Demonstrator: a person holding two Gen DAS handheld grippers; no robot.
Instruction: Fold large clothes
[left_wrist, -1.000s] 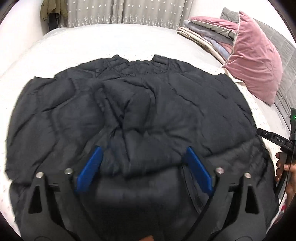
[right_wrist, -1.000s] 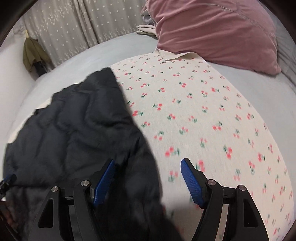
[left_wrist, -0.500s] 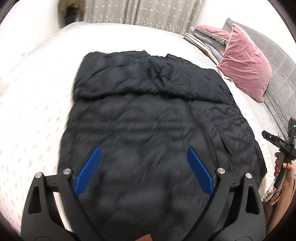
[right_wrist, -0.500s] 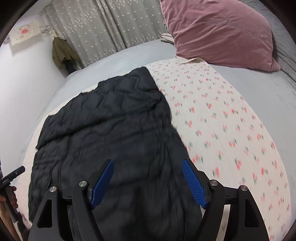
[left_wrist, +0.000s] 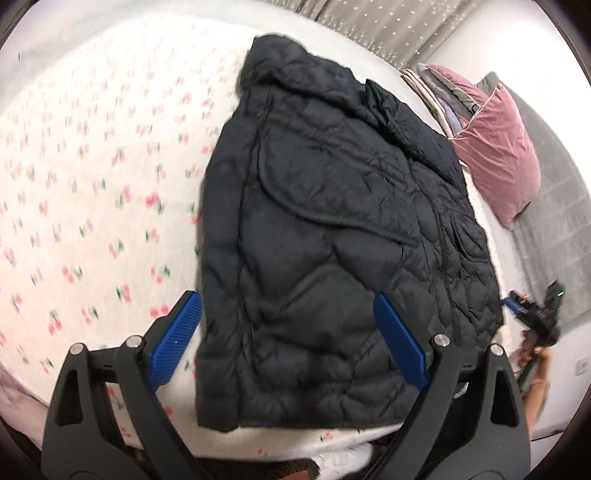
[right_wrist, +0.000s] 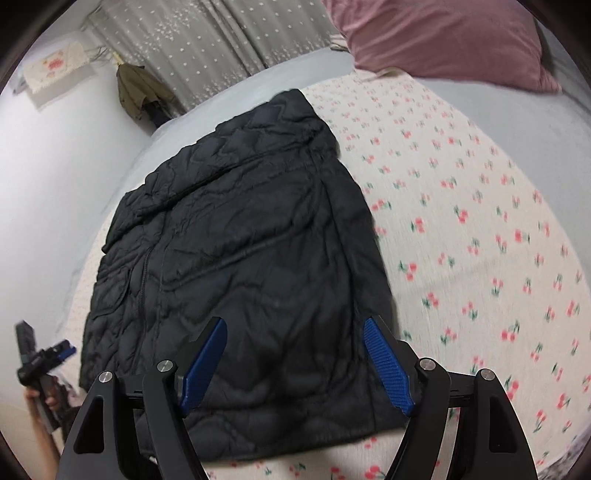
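While I hold both above it, the black quilted jacket lies folded on the cherry-print bed sheet. Left hand-held gripper: released, gripping nothing. Right hand-held gripper: released, gripping nothing. Pink pillow: beyond the jacket.

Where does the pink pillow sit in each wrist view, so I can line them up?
Left wrist: pink pillow at upper right, beyond the black jacket.
Right wrist: pink pillow along the top edge, right of centre.
Shared landmark: the star-dotted grey curtain.
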